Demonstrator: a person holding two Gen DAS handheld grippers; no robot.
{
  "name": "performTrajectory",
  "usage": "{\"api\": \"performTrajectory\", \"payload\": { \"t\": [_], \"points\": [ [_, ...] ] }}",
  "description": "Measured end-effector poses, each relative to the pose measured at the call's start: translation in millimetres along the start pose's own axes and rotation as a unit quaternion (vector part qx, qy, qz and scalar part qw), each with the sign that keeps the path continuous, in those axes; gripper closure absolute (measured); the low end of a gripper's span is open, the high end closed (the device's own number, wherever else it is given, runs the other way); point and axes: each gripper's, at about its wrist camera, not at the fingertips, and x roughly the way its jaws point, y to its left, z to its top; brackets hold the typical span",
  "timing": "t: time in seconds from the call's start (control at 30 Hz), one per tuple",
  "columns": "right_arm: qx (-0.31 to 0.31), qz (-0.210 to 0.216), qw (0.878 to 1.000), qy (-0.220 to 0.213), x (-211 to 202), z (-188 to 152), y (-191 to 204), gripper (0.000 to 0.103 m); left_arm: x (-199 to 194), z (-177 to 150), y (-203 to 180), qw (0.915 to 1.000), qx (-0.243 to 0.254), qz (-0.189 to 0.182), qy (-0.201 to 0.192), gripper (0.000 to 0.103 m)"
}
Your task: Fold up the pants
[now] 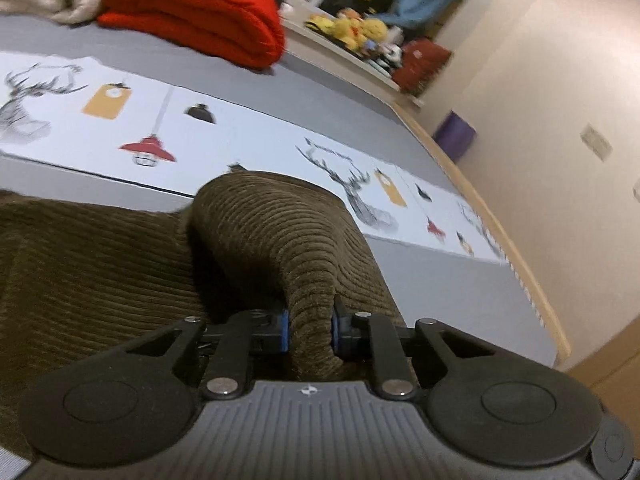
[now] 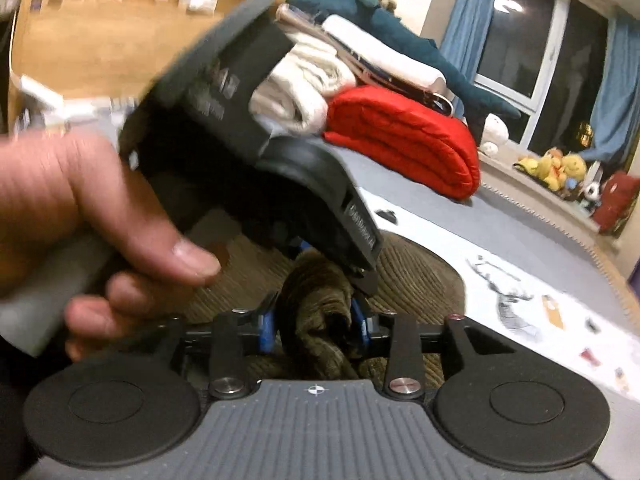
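Brown corduroy pants (image 1: 100, 264) lie on a grey bed. In the left wrist view my left gripper (image 1: 310, 328) is shut on a raised fold of the pants, which arches up ahead of the fingers. In the right wrist view my right gripper (image 2: 316, 328) is shut on a bunched piece of the same pants (image 2: 416, 280). The left gripper's body (image 2: 248, 152), held in a hand (image 2: 80, 216), sits just above and in front of the right gripper and hides much of the cloth.
The grey bed (image 1: 312, 92) carries a white printed sheet (image 1: 240, 128). A folded red blanket (image 1: 200, 12) and white folded cloths (image 2: 304, 84) are stacked at the far end. Plush toys (image 2: 556, 168) line the window sill. The bed's wooden edge (image 1: 500, 224) runs on the right.
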Motion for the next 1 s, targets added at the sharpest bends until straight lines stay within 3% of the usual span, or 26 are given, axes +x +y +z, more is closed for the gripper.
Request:
{"api": "performTrajectory", "payload": {
  "t": [0.13,0.23,0.33,0.37,0.43,0.53,0.63,0.73,0.8,0.9,1.0],
  "points": [
    [0.118,0.066,0.991,-0.023,-10.0,15.0,-29.2,0.045,-43.8,25.8,17.1,0.9991,0.006,0.012,-0.041,0.085],
    [0.223,0.111,0.968,-0.033,-5.0,21.1,-56.9,0.039,-87.0,48.9,38.1,0.9938,0.025,0.04,-0.1,0.085],
    [0.301,0.108,0.947,-0.011,11.0,13.1,-82.4,0.038,-123.1,60.3,77.9,0.9867,0.024,0.093,-0.131,0.083],
    [0.325,0.099,0.94,0.013,21.2,8.2,-89.4,0.037,-128.9,61.1,94.1,0.9852,0.003,0.116,-0.126,0.079],
    [0.358,0.097,0.927,0.058,41.0,-3.8,-96.2,0.037,-141.0,58.8,122.2,0.9741,-0.041,0.174,-0.139,0.041],
    [0.381,0.097,0.914,0.096,67.2,-14.1,-96.9,0.037,-158.4,60.5,143.2,0.9599,-0.092,0.199,-0.175,0.029],
    [0.372,0.102,0.915,0.122,85.3,-20.0,-88.4,0.035,-140.7,71.1,147.1,0.9575,-0.084,0.235,-0.145,0.015],
    [0.377,0.103,0.908,0.15,101.7,-24.1,-85.8,0.028,-96.2,77.1,157.1,0.9544,-0.085,0.279,-0.066,0.002],
    [0.388,0.102,0.9,0.169,109.2,-27.9,-87.4,0.026,-72.9,71.5,167.4,0.9524,-0.093,0.289,-0.027,0.002],
    [0.403,0.098,0.891,0.187,122.5,-34.5,-83.9,0.026,-43.1,64.6,186.3,0.9392,-0.12,0.321,0.021,0.002],
    [0.416,0.101,0.881,0.204,133.5,-42.4,-82.6,0.026,-24.9,57.4,203.6,0.9414,-0.145,0.3,0.05,0.001]
  ]
}}
